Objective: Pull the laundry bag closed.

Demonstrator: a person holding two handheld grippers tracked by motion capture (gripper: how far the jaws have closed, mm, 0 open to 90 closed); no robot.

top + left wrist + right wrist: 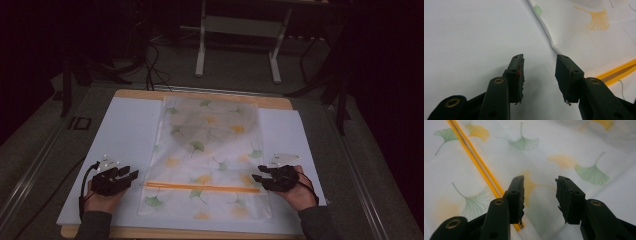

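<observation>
No readable words, brands or numbers anywhere, one faint marking resembling "ID" on the grey floor (35,150) left of the table (200,95), too dim to confirm

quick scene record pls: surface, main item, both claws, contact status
surface: white mat on a wooden-edged table
main item: translucent plastic zip bag printed with green and orange ginkgo leaves, lying flat, long axis running away from the person
closure: orange zip strip across the bag near its near end
left claw: open, at the bag's left edge beside the strip, over the mat, holding nothing
right claw: open, at the bag's right edge by the strip's end, holding nothing
contact: cannot tell whether either claw touches the bag
</observation>
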